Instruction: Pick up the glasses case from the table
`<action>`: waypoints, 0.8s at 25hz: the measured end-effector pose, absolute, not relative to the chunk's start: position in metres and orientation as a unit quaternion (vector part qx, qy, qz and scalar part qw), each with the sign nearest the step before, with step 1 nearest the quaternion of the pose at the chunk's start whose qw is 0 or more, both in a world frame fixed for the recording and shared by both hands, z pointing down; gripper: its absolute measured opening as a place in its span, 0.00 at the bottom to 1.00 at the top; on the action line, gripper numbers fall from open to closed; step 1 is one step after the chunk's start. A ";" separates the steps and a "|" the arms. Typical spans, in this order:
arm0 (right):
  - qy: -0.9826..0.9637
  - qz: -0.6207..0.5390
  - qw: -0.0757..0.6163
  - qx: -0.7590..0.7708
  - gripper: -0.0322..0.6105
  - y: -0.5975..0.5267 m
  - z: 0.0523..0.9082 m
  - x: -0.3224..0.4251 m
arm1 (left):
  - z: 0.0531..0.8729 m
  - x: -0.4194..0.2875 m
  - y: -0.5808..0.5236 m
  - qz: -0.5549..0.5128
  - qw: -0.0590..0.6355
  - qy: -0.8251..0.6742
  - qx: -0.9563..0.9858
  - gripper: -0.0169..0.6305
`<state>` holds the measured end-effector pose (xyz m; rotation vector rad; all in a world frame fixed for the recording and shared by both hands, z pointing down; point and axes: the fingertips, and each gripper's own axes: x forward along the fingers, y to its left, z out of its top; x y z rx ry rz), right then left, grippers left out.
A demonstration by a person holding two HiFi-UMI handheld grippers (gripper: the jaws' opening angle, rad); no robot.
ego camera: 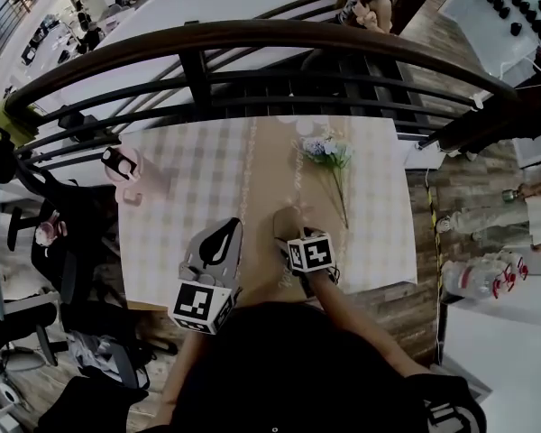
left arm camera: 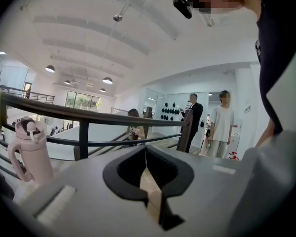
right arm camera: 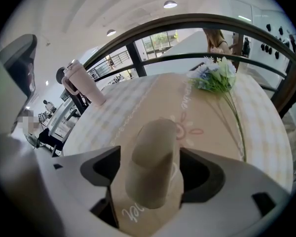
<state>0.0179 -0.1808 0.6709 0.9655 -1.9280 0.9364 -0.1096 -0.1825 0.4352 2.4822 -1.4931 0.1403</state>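
The beige glasses case (ego camera: 287, 221) lies on the tan runner in the middle of the checked table (ego camera: 180, 188). My right gripper (ego camera: 288, 238) points steeply down over it. In the right gripper view the glasses case (right arm camera: 155, 152) stands between the jaws of my right gripper (right arm camera: 150, 157), which are spread wide to either side of it; they sit close to its sides, and I see no pressing grip. My left gripper (ego camera: 227, 227) hovers to the left of the case, near the table's front edge. The tips of my left gripper (left arm camera: 145, 149) meet with nothing between them.
A bunch of flowers (ego camera: 327, 152) lies right of the case, its stems pointing toward me. A pink bottle (ego camera: 122, 165) stands at the table's left edge. A dark curved railing (ego camera: 252, 39) runs behind the table. Two people (left arm camera: 227, 122) stand beyond it. Chairs (ego camera: 36, 242) crowd the left.
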 end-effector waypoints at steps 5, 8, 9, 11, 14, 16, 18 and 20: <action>-0.756 0.366 0.391 0.377 0.59 -0.180 0.675 0.016 | 0.436 -0.110 -0.183 0.048 0.122 -0.511 0.849 0.05; -0.754 0.366 0.394 0.377 0.60 -0.179 0.677 0.015 | 0.436 -0.110 -0.183 0.049 0.126 -0.512 0.848 0.05; -0.753 0.367 0.395 0.377 0.60 -0.179 0.678 0.015 | 0.435 -0.109 -0.183 0.048 0.124 -0.511 0.849 0.05; -0.751 0.367 0.396 0.379 0.60 -0.179 0.680 0.015 | 0.436 -0.110 -0.182 0.046 0.123 -0.510 0.850 0.05; -0.749 0.369 0.399 0.380 0.60 -0.179 0.684 0.013 | 0.436 -0.111 -0.181 0.045 0.123 -0.511 0.850 0.05; -0.747 0.370 0.402 0.380 0.60 -0.179 0.688 0.012 | 0.437 -0.112 -0.181 0.045 0.123 -0.510 0.850 0.05; -0.744 0.370 0.406 0.379 0.60 -0.178 0.691 0.011 | 0.437 -0.113 -0.181 0.045 0.124 -0.511 0.849 0.05; -0.741 0.372 0.411 0.379 0.60 -0.177 0.695 0.011 | 0.438 -0.115 -0.180 0.045 0.124 -0.511 0.849 0.05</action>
